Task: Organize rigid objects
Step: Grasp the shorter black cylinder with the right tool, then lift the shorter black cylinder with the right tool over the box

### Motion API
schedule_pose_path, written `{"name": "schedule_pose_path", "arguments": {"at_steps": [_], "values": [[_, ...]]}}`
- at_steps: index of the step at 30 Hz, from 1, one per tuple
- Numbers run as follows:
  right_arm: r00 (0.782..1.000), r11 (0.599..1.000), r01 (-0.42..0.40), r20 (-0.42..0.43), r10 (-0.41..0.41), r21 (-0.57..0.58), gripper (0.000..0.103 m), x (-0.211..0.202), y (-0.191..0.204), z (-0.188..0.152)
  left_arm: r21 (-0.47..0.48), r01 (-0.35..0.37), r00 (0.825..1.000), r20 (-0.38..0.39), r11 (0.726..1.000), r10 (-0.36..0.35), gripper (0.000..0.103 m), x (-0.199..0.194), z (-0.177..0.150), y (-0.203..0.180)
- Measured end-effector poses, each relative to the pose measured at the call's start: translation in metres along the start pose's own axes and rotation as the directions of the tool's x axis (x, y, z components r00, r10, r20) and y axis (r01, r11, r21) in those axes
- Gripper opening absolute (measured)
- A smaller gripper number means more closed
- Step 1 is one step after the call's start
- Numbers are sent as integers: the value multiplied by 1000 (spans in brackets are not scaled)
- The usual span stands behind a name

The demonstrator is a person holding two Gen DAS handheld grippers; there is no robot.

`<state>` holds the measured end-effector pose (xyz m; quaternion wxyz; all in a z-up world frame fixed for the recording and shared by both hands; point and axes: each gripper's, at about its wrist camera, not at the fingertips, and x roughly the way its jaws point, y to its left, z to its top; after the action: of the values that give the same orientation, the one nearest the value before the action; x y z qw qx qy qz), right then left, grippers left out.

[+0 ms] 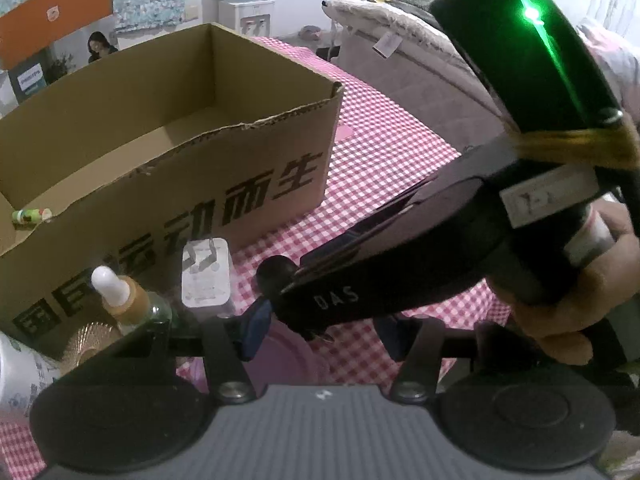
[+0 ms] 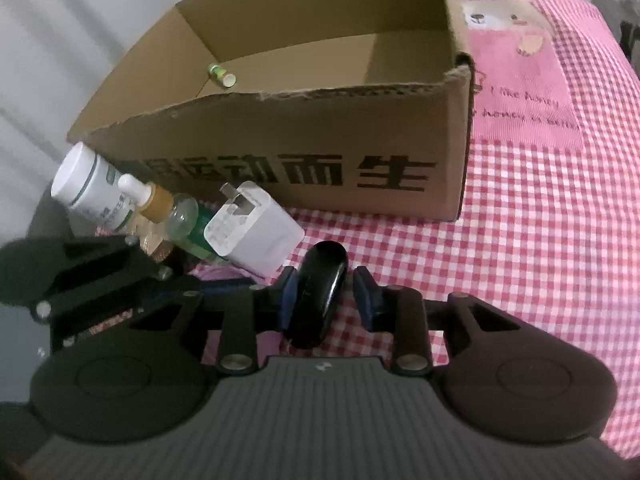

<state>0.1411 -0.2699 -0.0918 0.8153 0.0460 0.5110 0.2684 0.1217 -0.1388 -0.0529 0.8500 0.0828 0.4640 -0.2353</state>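
A cardboard box (image 2: 280,152) stands open on the surface (image 2: 540,240), with a small tube (image 2: 221,75) lying inside on its floor near the left wall. Just before the box's front wall, toward its left end, stands a cluster: a charger (image 2: 252,228) lies on the right, a dropper bottle (image 2: 160,204) to its left, and a jar (image 2: 86,186) behind and left of that. A smooth oval object (image 2: 318,292) sits before the charger, between the right tongs (image 2: 325,294).
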Motion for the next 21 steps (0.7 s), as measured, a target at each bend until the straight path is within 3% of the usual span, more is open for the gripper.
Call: {"name": "schedule_pose_path", "arguments": {"at_steps": [15, 21], "values": [[997, 990, -77, 19, 75, 116, 27, -14, -27, -8, -7, -38, 996, -78, 999, 37, 57, 26, 12, 1], [991, 974, -132, 19, 131, 183, 22, -14, -43, -9, -60, 10, 995, -94, 998, -16, 61, 34, 16, 6]]}}
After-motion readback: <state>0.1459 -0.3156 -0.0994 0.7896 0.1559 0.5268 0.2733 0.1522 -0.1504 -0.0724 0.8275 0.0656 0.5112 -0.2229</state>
